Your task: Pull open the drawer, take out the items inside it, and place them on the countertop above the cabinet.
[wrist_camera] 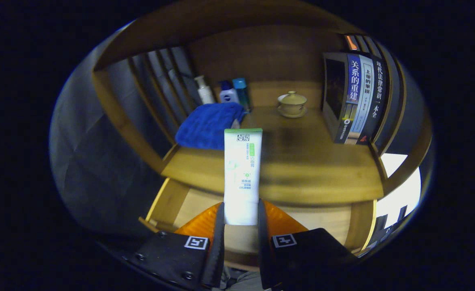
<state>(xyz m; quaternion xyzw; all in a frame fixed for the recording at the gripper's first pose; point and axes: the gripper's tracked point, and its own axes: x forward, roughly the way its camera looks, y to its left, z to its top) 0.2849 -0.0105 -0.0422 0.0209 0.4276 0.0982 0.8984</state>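
Upright, the white tube sat pinched between my jaws above the open drawer. It needed setting on the bare counter, short of the blue towel.

Blue towel left of the lidded teacup, three bottles behind the towel, books right of the teacup

The gripper clamps both fingers on the lower end of a white tube, held upright above the open drawer. Beyond lies the countertop, with a blue towel far left, bottles behind it, a lidded cup and books at right.
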